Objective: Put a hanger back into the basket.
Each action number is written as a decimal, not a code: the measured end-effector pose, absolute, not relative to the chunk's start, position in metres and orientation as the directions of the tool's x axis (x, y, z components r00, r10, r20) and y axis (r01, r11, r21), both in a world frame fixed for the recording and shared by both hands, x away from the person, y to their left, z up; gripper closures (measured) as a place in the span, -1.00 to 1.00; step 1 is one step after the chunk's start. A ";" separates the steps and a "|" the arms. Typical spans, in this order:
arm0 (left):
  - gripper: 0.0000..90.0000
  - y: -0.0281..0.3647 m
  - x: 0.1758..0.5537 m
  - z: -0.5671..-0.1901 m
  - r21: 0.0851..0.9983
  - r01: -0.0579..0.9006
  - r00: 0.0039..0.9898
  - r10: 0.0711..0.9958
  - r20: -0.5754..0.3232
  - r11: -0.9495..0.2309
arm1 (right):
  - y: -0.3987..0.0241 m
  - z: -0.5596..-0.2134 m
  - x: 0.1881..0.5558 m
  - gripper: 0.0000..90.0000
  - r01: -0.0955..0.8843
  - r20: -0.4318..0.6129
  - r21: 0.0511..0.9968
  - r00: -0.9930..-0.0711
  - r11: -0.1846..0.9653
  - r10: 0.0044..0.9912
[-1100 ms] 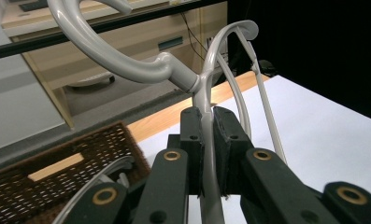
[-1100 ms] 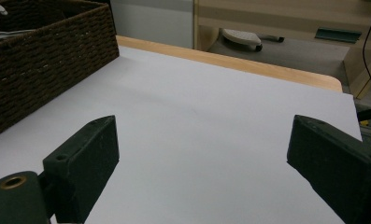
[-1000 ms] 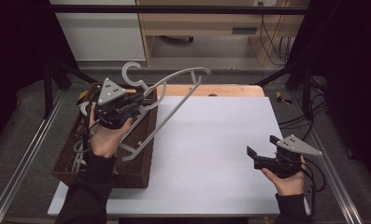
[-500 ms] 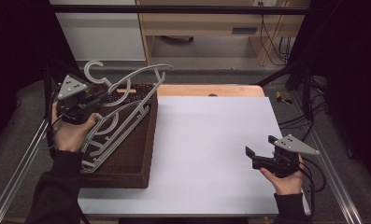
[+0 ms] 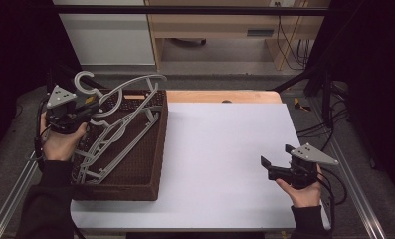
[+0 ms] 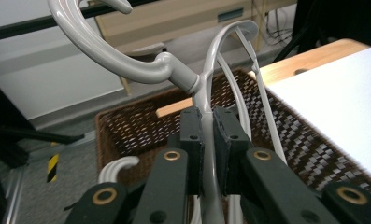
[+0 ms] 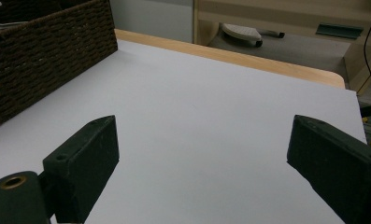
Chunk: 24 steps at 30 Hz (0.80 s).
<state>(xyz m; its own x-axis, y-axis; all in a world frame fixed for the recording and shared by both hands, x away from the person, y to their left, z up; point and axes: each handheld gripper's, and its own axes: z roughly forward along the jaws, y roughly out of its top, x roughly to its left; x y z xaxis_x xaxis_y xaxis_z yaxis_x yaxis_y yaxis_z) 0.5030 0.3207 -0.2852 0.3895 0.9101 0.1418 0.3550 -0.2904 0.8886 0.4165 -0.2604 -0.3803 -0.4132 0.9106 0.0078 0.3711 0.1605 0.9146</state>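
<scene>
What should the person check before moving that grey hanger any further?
1. Grip: left gripper pads clamp the hanger just below its hook: ok.
2. Hanger free of the others: more hangers lie in the basket right under it; whether they are snagged together: cannot tell.
3. Hanger clear of the basket rim: its far arm sticks out over the back rim; contact: cannot tell.
4. Right gripper ready: jaws wide open, nothing between them: ok.
5. Landing spot: the white table between basket and right gripper is bare: ok.
</scene>
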 end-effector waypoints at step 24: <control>0.84 0.347 0.512 -0.320 0.862 0.393 0.427 0.894 0.137 -0.320 | -0.258 -0.382 0.418 -0.80 0.377 0.002 0.910 -0.414 0.169 0.910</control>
